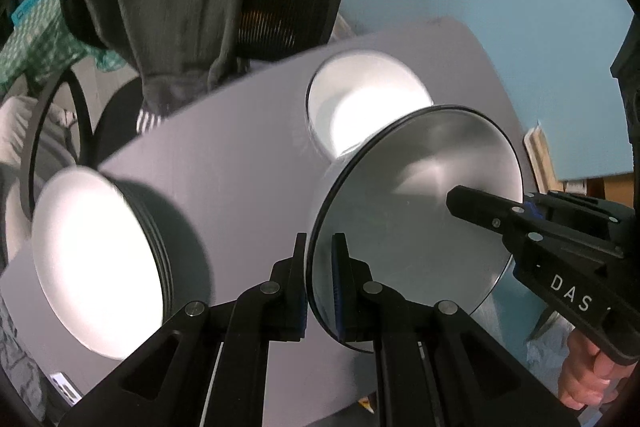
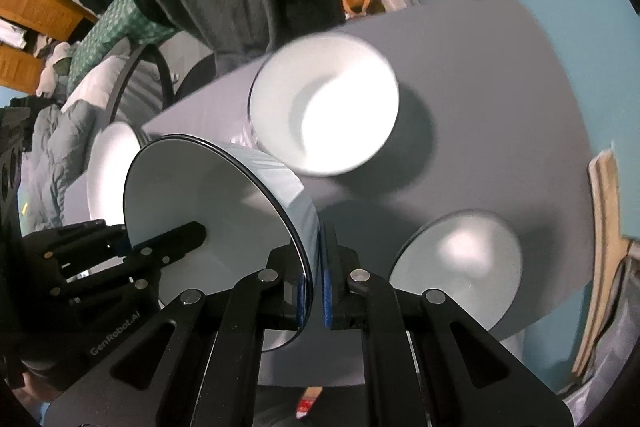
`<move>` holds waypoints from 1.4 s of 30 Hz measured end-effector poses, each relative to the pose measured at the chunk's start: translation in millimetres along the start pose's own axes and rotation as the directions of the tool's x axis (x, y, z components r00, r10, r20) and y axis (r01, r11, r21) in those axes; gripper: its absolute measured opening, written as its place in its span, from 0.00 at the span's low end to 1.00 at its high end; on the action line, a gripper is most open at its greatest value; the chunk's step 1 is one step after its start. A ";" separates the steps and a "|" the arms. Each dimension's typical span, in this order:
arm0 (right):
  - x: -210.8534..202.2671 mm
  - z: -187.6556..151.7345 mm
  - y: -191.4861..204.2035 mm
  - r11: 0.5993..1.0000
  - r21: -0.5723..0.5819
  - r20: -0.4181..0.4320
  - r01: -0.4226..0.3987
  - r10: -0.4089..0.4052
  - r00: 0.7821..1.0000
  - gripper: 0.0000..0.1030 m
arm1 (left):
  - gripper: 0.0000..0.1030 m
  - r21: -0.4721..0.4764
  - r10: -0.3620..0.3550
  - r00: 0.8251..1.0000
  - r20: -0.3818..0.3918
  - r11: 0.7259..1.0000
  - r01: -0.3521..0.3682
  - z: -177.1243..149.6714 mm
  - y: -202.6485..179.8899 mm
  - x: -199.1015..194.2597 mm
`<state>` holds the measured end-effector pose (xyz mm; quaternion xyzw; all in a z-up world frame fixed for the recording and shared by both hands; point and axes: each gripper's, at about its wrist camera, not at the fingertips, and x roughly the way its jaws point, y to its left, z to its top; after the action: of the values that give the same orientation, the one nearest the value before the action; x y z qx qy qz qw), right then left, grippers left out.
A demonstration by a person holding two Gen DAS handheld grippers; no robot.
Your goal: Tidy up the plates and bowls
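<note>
Both the left hand-held gripper (image 1: pixel 320 267) and right hand-held gripper (image 2: pixel 316 267), nearly closed, pinch the black-rimmed white bowl's (image 1: pixel 416 219) opposite rims above the grey surface (image 1: pixel 240 163); uneven pull risks slippage.

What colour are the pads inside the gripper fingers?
Blue pads, clearest in the right wrist view.

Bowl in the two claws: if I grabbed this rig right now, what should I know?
Left gripper: shut on the held bowl at its rim.
Right gripper: shut on the opposite rim.
The held bowl is tipped on edge over the grey table.
On the table: a white bowl, a second bowl, a white stack.
Done: one bowl picked up.
Left: probably nest it, then gather the rest.
</note>
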<state>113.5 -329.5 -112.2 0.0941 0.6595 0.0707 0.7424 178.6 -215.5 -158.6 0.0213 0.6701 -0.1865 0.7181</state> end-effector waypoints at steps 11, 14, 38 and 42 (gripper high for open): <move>10.5 45.1 -18.0 1.000 0.014 -0.011 -0.022 0.023 1.000 0.06 | 0.09 0.007 0.043 0.999 0.016 0.999 -0.044 58.5 -14.1 13.8; 16.0 53.8 -23.4 1.000 0.016 -0.027 -0.021 0.022 0.999 0.06 | 0.09 0.012 0.058 0.998 0.007 0.998 -0.058 65.3 -13.9 22.4; 34.2 74.2 -54.1 0.998 0.026 -0.132 -0.052 0.055 0.990 0.06 | 0.09 0.054 0.093 0.995 -0.046 0.994 -0.091 76.0 -16.0 44.7; 32.4 74.9 -54.0 0.998 0.036 -0.140 -0.048 0.053 0.989 0.07 | 0.12 0.082 0.116 0.992 -0.048 0.990 -0.112 74.8 -18.8 42.1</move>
<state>190.6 -378.1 -147.7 0.1177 0.7089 0.0852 0.6901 245.8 -264.0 -187.8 0.0931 0.6785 -0.1709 0.7084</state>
